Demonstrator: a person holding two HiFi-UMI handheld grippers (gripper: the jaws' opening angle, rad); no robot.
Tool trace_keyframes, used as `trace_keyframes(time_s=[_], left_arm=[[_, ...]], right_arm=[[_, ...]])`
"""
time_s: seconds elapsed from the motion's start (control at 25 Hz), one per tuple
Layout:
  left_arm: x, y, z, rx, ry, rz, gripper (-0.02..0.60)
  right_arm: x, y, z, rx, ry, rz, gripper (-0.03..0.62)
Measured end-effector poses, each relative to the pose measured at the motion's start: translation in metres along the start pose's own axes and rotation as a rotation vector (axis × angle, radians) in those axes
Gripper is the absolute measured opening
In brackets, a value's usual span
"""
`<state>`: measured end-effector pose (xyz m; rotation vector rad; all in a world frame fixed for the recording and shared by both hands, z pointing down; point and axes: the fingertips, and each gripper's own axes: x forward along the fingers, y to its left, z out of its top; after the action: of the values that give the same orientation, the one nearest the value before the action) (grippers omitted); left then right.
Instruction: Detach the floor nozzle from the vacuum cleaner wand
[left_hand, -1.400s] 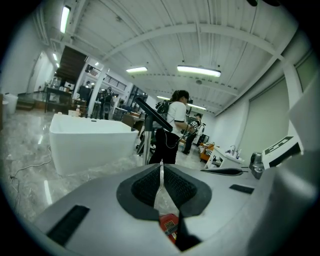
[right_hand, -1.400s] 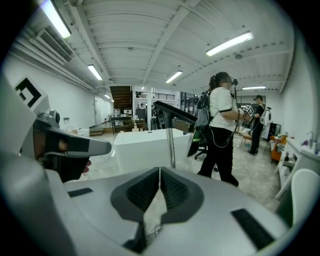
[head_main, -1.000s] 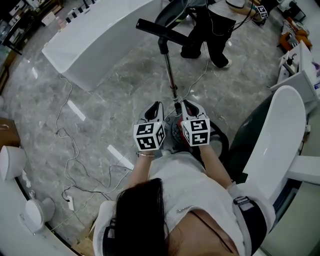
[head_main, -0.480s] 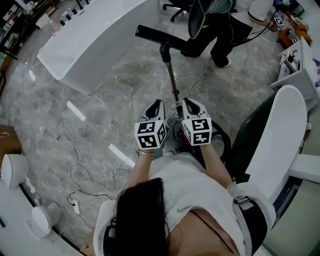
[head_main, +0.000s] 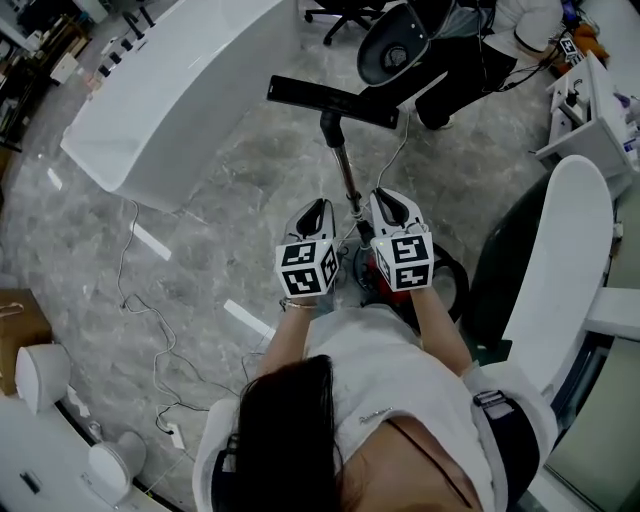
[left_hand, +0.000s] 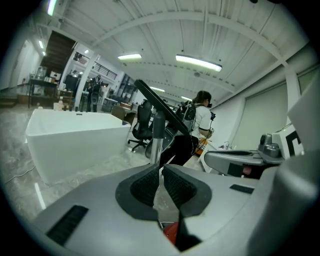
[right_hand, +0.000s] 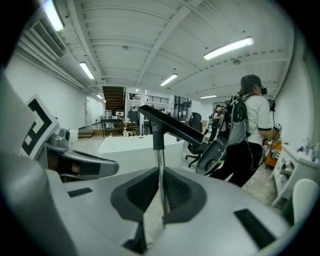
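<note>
The black floor nozzle (head_main: 330, 100) sits on the far end of the chrome wand (head_main: 346, 172), which runs back between my two grippers to the red vacuum body (head_main: 385, 272). My left gripper (head_main: 315, 205) is left of the wand, its jaws shut to a thin slit with nothing in them (left_hand: 161, 172). My right gripper (head_main: 388, 197) is just right of the wand, shut (right_hand: 159, 172). In the right gripper view the wand (right_hand: 160, 155) lines up with the closed jaws, and I cannot tell whether it touches them. The nozzle (right_hand: 172, 125) stands ahead of both.
A long white counter (head_main: 170, 90) lies ahead on the left. An office chair (head_main: 395, 50) and a person in black (head_main: 470, 60) are just beyond the nozzle. Cables (head_main: 150, 300) trail over the marble floor at left. White furniture (head_main: 560, 270) stands close on the right.
Both grippers and the wand have moved forward together, the nozzle closing on the office chair. The counter has slid left in view. Both jaws stand as before.
</note>
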<state>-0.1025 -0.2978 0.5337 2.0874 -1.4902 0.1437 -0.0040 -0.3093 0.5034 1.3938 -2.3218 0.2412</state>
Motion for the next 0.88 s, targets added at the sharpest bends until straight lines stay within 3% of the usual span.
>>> trace_keyframes(time_s=[0.52, 0.76, 0.8, 0.88], left_arm=[[0.042, 0.033, 0.016, 0.052, 0.079, -0.115, 0.023], [0.053, 0.037, 0.019, 0.082, 0.109, -0.152, 0.023], [0.054, 0.037, 0.02, 0.092, 0.11, -0.155, 0.023], [0.056, 0.038, 0.023, 0.108, 0.111, -0.16, 0.023]], right_arm=[[0.035, -0.011, 0.046, 0.016, -0.07, -0.107, 0.018], [0.046, -0.018, 0.064, -0.039, -0.072, -0.14, 0.021], [0.048, -0.02, 0.063, -0.045, -0.06, -0.141, 0.031], [0.054, -0.022, 0.065, -0.051, -0.042, -0.131, 0.123]])
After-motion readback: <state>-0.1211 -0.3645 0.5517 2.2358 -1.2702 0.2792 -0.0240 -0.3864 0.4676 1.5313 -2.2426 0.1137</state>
